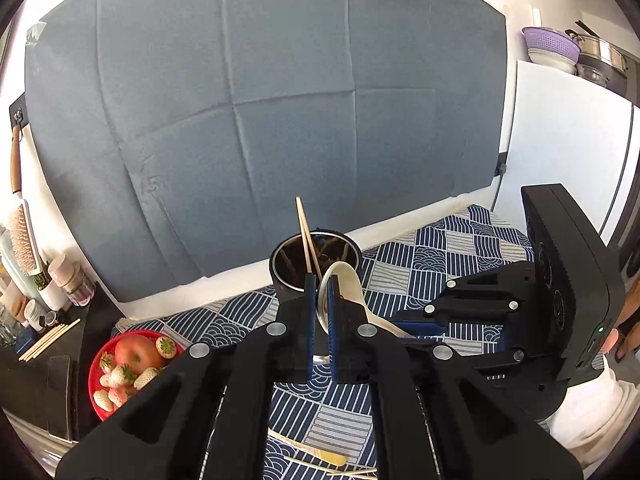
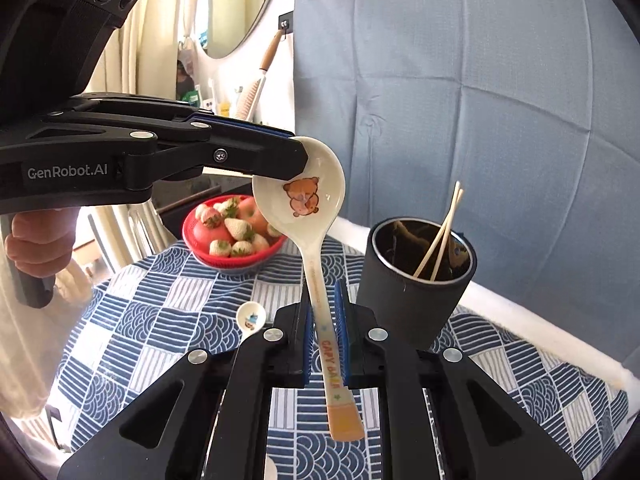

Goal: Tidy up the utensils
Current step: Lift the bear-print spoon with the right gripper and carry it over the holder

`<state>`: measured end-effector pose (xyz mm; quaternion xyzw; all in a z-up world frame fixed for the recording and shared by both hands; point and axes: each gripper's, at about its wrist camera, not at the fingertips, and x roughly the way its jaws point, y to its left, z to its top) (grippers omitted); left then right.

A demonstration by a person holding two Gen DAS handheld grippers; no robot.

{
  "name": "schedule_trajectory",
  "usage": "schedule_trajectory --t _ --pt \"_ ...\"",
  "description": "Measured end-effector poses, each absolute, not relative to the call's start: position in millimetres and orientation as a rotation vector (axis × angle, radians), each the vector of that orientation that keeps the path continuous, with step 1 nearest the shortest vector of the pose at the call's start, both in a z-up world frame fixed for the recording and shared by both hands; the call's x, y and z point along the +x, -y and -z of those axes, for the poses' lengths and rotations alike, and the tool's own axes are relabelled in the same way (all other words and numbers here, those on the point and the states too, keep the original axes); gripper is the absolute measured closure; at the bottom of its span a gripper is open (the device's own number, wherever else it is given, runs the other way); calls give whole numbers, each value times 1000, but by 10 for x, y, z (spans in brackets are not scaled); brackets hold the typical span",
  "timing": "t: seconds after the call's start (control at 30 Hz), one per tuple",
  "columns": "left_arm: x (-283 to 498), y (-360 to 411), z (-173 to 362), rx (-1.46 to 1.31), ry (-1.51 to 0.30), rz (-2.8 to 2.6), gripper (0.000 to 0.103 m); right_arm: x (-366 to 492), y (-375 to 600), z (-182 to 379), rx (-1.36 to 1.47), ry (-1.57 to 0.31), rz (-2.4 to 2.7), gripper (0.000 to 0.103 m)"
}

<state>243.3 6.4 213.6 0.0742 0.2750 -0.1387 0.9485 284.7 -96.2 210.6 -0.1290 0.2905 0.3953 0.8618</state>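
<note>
Right gripper (image 2: 326, 332) clamped on the handle of the big ceramic spoon (image 2: 308, 216), which is in the air and tilted. Left gripper (image 2: 298, 156) pinches the rim of the same spoon's bowl – both closed on it. Black utensil cup (image 2: 412, 292) just right of the spoon, two chopsticks (image 2: 440, 232) standing inside. Small spoon (image 2: 250, 318) lies on the patterned tablecloth (image 2: 160, 304). Red fruit basket (image 2: 224, 258) behind – strawberries and apples in it.
</note>
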Motion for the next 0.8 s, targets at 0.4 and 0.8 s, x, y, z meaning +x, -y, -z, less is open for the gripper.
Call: schedule_trajectory --t 0.4,0.8 --pt "2818 38 -2455 193 -509 271 96 3316 979 -2310 -227 -565 -809 93" --pt "3158 37 -2543 185 -478 252 96 3683 958 -2312 -153 -521 -779 93"
